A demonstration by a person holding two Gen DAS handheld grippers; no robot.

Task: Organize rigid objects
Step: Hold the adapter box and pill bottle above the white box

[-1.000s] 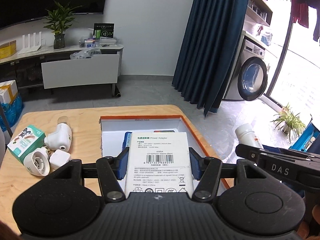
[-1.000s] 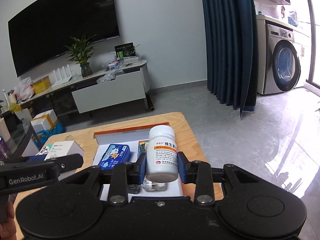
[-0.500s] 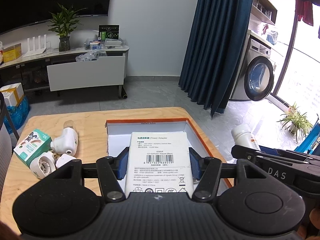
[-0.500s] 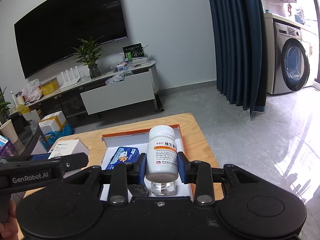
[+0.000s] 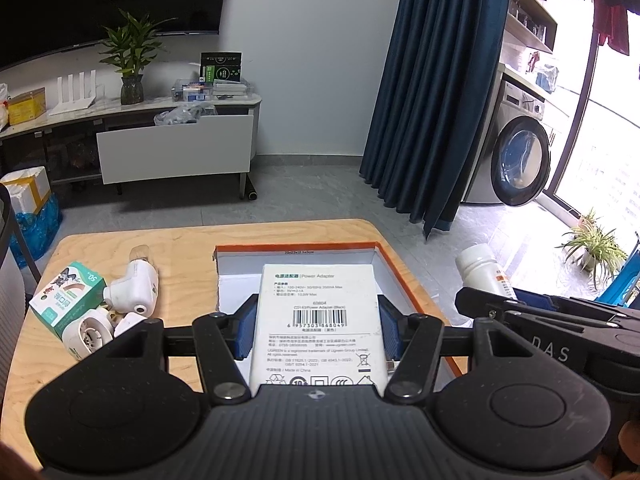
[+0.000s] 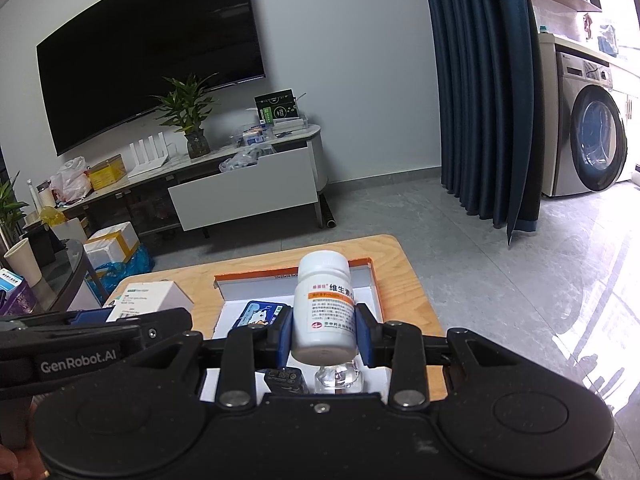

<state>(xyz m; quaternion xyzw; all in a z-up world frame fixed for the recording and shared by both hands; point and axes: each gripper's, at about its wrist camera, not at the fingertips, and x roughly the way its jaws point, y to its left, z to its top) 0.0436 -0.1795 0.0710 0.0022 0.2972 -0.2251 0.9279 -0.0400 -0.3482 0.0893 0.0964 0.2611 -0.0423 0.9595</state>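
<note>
The left gripper (image 5: 316, 330) pinches a flat white power-adapter box (image 5: 318, 312); the right gripper (image 6: 324, 334) pinches a white pill bottle (image 6: 325, 308). Both hang above the orange-rimmed white cardboard tray (image 5: 404, 276). Next, I judge, each needs lowering into free space inside before release.

a black tv (image 6: 148, 64) hangs above a low white cabinet (image 6: 244, 196) with a potted plant (image 6: 190, 120); blue curtain (image 5: 436, 100) beside a washing machine (image 5: 516, 160).

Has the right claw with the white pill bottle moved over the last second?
Yes. The right claw, shut on the white plastic pill bottle, has risen and pulled back: the orange-rimmed white cardboard box on the table sits lower and smaller behind it than before.
</note>
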